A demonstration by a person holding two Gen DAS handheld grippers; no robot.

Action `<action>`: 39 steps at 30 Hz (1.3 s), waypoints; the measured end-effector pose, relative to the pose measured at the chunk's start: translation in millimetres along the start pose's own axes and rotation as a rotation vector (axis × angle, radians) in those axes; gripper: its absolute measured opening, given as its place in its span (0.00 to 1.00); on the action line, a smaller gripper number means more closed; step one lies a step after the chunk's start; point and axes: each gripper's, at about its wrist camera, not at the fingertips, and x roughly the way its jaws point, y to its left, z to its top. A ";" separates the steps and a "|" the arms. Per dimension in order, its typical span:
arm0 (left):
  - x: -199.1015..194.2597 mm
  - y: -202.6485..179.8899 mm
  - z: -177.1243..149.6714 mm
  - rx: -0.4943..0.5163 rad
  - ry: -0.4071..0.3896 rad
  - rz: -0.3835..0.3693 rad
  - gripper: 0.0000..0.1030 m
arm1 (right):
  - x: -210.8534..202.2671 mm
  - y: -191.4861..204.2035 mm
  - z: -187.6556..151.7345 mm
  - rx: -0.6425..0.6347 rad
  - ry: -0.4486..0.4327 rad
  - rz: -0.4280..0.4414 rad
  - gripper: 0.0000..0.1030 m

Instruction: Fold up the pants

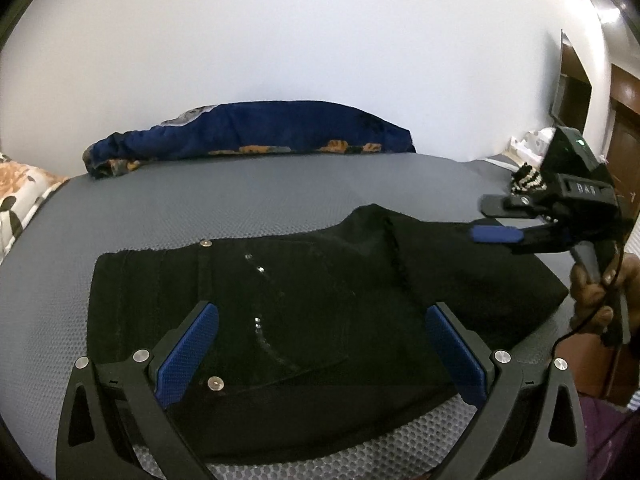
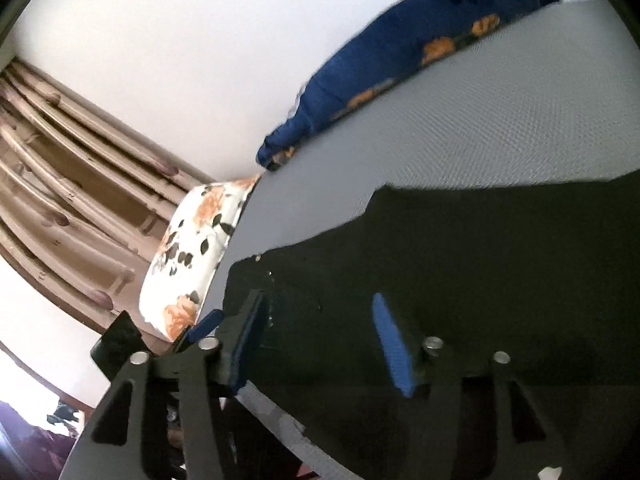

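Left hand-held gripper: jaws standing spread wide, hovering over the near part of the pants, blue pads pinching nothing.

Black pants: lying folded into a compact dark block on the grey textured mattress; metal rivets and a curved pocket seam showing on top, one layer's edge running diagonally across the right part.

Right hand-held gripper: jaws standing partly spread, fabric lying beneath them, pads not pressing on it; in the left wrist view it is poised at the pants' right edge, held by a person's hand.

Blue floral bedding: bunched along the far edge, against the white wall.
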 end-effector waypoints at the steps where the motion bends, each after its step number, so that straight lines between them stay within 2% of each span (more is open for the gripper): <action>1: 0.0 1.3 0.4 -0.008 -0.002 -0.002 1.00 | -10.1 -4.4 0.3 -0.011 -0.006 -0.039 0.53; 5: 4.1 5.9 -2.4 -0.044 0.013 -0.027 1.00 | -36.5 -24.7 -1.7 -0.041 0.014 -0.162 0.53; 8: 9.1 5.2 -6.9 -0.045 0.040 -0.033 0.99 | -37.5 -36.8 0.7 -0.035 0.039 -0.185 0.52; 11: 10.4 2.3 -7.7 -0.020 0.043 -0.013 0.99 | -26.1 -41.1 14.6 -0.012 0.018 -0.156 0.52; 14: 10.7 5.0 -7.0 -0.022 0.038 0.002 1.00 | -11.1 -57.8 33.8 0.087 -0.017 -0.095 0.52; 16: 11.8 8.7 -6.7 -0.036 0.042 0.006 1.00 | 0.3 -79.0 43.0 0.168 -0.009 -0.138 0.52; 17: 12.6 11.0 -7.4 -0.046 0.044 0.008 1.00 | 4.9 -88.7 45.1 0.201 0.006 -0.151 0.50; 18: 13.4 12.8 -8.1 -0.053 0.045 0.008 1.00 | 7.8 -98.2 45.9 0.228 0.010 -0.124 0.43; 20: 16.9 17.1 -9.9 -0.068 0.058 0.011 1.00 | 4.2 -106.6 47.4 0.258 0.000 -0.106 0.39; 22: 18.6 17.8 -10.1 -0.078 0.073 0.010 0.99 | -7.0 -107.7 45.3 0.284 -0.016 -0.076 0.45; 24: 15.5 15.2 -7.0 -0.080 0.059 -0.015 1.00 | -32.4 -103.1 37.7 0.284 -0.062 0.002 0.53; 26: 12.6 7.8 -1.8 -0.073 0.039 -0.035 1.00 | -66.9 -93.5 22.8 0.223 -0.096 -0.005 0.59; 30: 18.8 -18.4 3.8 -0.040 0.039 -0.083 1.00 | -109.9 -63.2 -17.8 -0.006 -0.058 -0.109 0.59; 31: 21.8 -26.3 4.4 -0.023 0.038 -0.081 0.99 | -113.9 -57.5 -25.6 -0.051 -0.046 -0.132 0.57; 33: 30.0 -47.4 6.5 0.011 0.049 -0.107 0.99 | -115.5 -44.2 -45.5 -0.165 -0.013 -0.227 0.46; 35: 35.7 -72.3 8.7 0.056 0.042 -0.134 0.99 | -110.8 -44.7 -61.4 -0.226 0.021 -0.283 0.41; 37: 45.1 -93.5 6.5 0.127 0.045 -0.113 0.99 | -105.0 -55.8 -72.5 -0.255 0.060 -0.335 0.38; 39: 66.4 -111.4 -4.5 0.215 0.144 -0.049 0.98 | -104.5 -59.2 -80.5 -0.286 0.054 -0.342 0.35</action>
